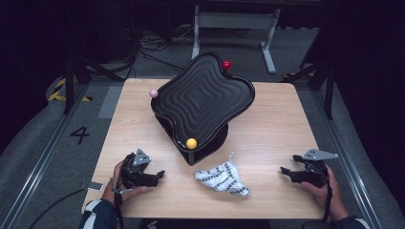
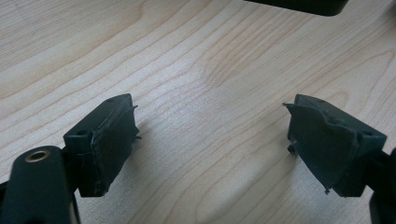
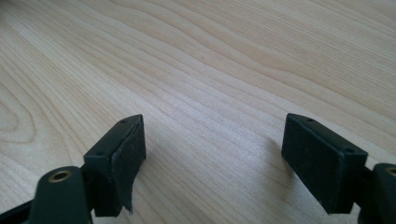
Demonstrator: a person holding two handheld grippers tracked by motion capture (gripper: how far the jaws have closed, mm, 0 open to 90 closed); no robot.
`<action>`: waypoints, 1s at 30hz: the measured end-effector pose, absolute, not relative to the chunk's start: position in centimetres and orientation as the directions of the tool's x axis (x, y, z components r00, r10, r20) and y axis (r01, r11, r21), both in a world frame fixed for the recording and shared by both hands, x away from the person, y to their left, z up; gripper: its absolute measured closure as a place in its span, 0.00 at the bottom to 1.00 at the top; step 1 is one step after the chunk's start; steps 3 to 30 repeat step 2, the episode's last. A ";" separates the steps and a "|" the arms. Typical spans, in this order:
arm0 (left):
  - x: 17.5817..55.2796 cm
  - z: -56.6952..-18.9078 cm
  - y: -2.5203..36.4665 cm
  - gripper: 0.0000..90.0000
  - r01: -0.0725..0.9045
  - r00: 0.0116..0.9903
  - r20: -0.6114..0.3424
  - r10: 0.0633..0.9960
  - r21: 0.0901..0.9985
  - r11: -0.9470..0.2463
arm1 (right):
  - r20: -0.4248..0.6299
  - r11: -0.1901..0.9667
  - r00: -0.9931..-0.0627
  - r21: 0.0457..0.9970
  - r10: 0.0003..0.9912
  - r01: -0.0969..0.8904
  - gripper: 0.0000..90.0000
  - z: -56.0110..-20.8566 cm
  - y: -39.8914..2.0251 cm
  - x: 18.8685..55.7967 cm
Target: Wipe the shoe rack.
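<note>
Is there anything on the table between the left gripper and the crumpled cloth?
Nothing visible. The left gripper rests on the table with open, empty jaws, and only bare wood lies between it and the cloth. The black wavy tray stands farther back, off that path.

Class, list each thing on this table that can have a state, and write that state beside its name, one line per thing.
Left tongs: open, nothing between the jaws, low over the table.
Right tongs: open, nothing between the jaws.
Cloth: crumpled, lying loose on the table between the tongs.
Black tray: tilted on its stand.
Yellow ball: at the tray's low near edge.
Pink ball: at the tray's left rim.
Red ball: at the tray's far rim.
</note>
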State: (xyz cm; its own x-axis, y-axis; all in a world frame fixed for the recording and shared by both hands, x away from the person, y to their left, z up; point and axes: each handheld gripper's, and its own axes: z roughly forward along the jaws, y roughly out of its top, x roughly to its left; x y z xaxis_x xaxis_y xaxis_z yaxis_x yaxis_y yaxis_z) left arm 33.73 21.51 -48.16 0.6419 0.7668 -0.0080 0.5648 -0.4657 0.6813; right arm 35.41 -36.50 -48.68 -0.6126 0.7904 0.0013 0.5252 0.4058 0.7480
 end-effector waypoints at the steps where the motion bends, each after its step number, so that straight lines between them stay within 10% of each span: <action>1: 33.7 -48.2 21.5 0.17 0.564 0.643 -0.007 0.766 0.681 -0.467 | 0.001 0.406 -0.613 0.748 0.790 0.525 0.25 -48.7 -36.5 35.4; 30: 33.7 -48.2 21.5 0.17 0.566 0.641 -0.008 0.767 0.680 -0.466 | 0.002 0.405 -0.613 0.748 0.790 0.526 0.24 -48.7 -36.5 35.4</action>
